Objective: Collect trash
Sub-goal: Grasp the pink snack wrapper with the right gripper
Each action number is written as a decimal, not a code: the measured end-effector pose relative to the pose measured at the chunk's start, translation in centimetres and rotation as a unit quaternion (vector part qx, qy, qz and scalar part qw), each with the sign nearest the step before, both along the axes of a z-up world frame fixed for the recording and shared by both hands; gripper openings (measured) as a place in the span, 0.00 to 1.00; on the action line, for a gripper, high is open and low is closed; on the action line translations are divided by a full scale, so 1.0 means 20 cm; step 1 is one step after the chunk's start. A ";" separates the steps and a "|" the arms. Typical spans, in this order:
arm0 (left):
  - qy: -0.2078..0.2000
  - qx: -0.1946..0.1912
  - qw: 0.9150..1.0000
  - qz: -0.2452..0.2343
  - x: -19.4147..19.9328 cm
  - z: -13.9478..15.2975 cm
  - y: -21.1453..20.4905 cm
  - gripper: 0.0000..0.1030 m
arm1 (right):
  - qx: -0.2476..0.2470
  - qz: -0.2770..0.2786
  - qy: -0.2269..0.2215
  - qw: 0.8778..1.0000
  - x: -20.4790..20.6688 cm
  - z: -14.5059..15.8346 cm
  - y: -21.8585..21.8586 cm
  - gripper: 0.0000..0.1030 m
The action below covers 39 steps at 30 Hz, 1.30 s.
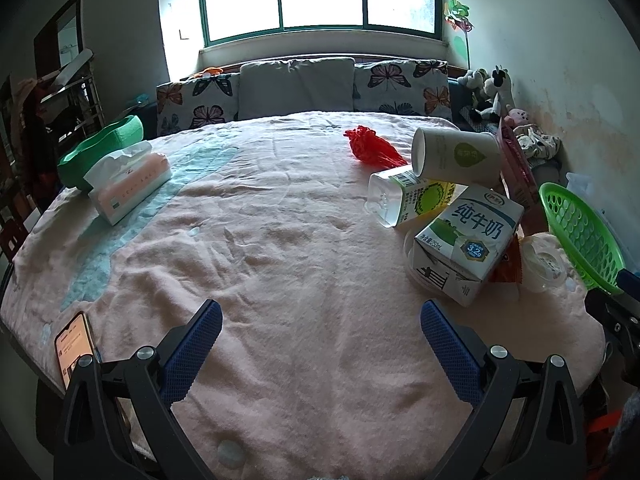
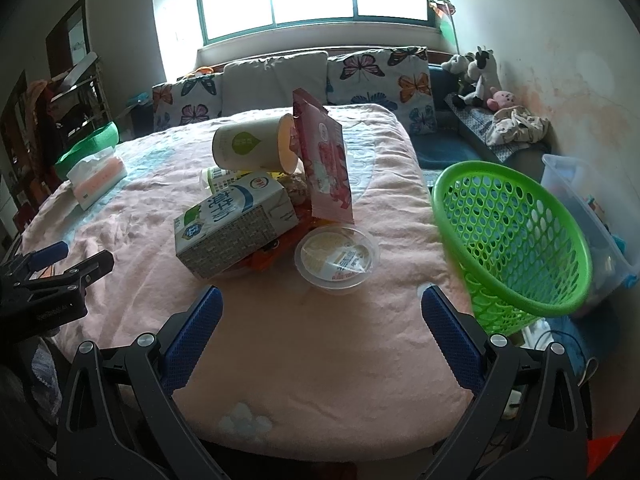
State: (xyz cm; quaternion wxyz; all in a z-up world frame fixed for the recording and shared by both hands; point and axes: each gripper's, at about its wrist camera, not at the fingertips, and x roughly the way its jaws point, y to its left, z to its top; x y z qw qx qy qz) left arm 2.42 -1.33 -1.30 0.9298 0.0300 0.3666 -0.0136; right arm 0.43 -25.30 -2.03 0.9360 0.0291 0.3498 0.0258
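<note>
Hovering over pink blanket (image 1: 280, 240), left gripper (image 1: 320, 320) spread wide, gripping nothing. Likewise hovering near table edge, right gripper (image 2: 322, 312) with fingers wide apart, nothing between them. Lying heaped on the blanket's right side, trash pile: paper cup (image 2: 252, 146) tipped on its side atop the heap, mouth facing right in right view; milk carton (image 2: 236, 228) tilting below it, leaning on orange wrapper (image 2: 264, 260); clear bottle (image 1: 404, 198) lying under the cup, base pointing left in left view; pink packet (image 2: 326, 164) standing upright, touching the cup's mouth; lidded plastic cup (image 2: 338, 258) sitting just beside the carton, nearest the right gripper. Lying apart from the heap, farther back, red bag (image 1: 372, 146). Tilting at the blanket's right edge, green basket (image 2: 516, 236), opening facing the heap, holding nothing visible. Sitting on the left side, well apart from the trash: tissue pack (image 1: 128, 184) touching green bowl (image 1: 100, 148). Lying at near left corner, phone (image 1: 74, 352), screen lit. Showing at left edge of right view, the left gripper's fingers (image 2: 52, 250).
</note>
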 end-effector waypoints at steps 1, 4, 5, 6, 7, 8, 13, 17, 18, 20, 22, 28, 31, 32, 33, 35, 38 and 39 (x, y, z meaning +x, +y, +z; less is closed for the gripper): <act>0.001 0.000 1.000 -0.002 0.01 0.00 0.00 0.94 | 0.000 0.001 0.000 1.000 0.01 0.00 0.00 0.96; 0.003 0.001 1.000 -0.007 0.03 0.00 -0.02 0.94 | 0.000 0.003 0.000 1.000 0.05 0.01 -0.02 0.96; 0.003 0.002 1.000 -0.010 0.04 0.01 -0.02 0.94 | 0.001 0.004 -0.001 1.000 0.07 0.01 -0.03 0.95; 0.002 0.002 1.000 -0.011 0.05 0.01 -0.02 0.94 | 0.002 0.003 -0.001 1.000 0.08 0.02 -0.04 0.95; 0.002 0.002 1.000 -0.012 0.06 0.01 -0.03 0.94 | 0.005 0.003 -0.001 1.000 0.10 0.02 -0.05 0.94; 0.003 0.001 1.000 -0.014 0.07 0.01 -0.03 0.94 | 0.010 0.007 0.000 1.000 0.13 0.03 -0.06 0.93; 0.005 -0.004 1.000 -0.025 0.12 0.03 -0.04 0.94 | 0.011 0.016 0.002 1.000 0.23 0.04 -0.07 0.89; 0.006 -0.010 0.999 -0.038 0.16 0.04 -0.04 0.94 | 0.015 0.027 0.012 0.999 0.34 0.04 -0.07 0.84; 0.006 -0.013 0.999 -0.041 0.18 0.04 -0.05 0.94 | 0.013 0.029 0.014 0.999 0.37 0.04 -0.07 0.83; 0.008 -0.020 0.999 -0.048 0.20 0.05 -0.05 0.94 | 0.010 0.034 0.014 0.999 0.41 0.04 -0.07 0.82; 0.011 -0.025 0.998 -0.054 0.23 0.05 -0.06 0.94 | 0.005 0.037 0.017 0.999 0.46 0.03 -0.06 0.77; 0.011 -0.037 0.997 -0.066 0.32 0.08 -0.08 0.94 | -0.004 0.052 0.021 0.998 0.59 0.04 -0.06 0.67; 0.010 -0.048 0.996 -0.074 0.36 0.11 -0.11 0.94 | -0.011 0.059 0.025 0.998 0.65 0.02 -0.05 0.59; 0.010 -0.053 0.995 -0.079 0.37 0.11 -0.12 0.94 | -0.016 0.060 0.028 0.998 0.67 0.01 -0.05 0.57; 0.011 -0.056 0.995 -0.083 0.39 0.12 -0.13 0.94 | -0.016 0.061 0.030 0.998 0.68 0.01 -0.04 0.53; 0.010 -0.059 0.994 -0.089 0.42 0.14 -0.18 0.94 | -0.014 0.063 0.032 0.997 0.70 0.00 -0.05 0.49; 0.008 -0.062 0.993 -0.096 0.47 0.16 -0.23 0.94 | -0.004 0.067 0.031 0.997 0.71 0.00 -0.07 0.39; 0.007 -0.066 0.993 -0.098 0.48 0.16 -0.24 0.94 | -0.003 0.068 0.032 0.997 0.71 0.00 -0.07 0.35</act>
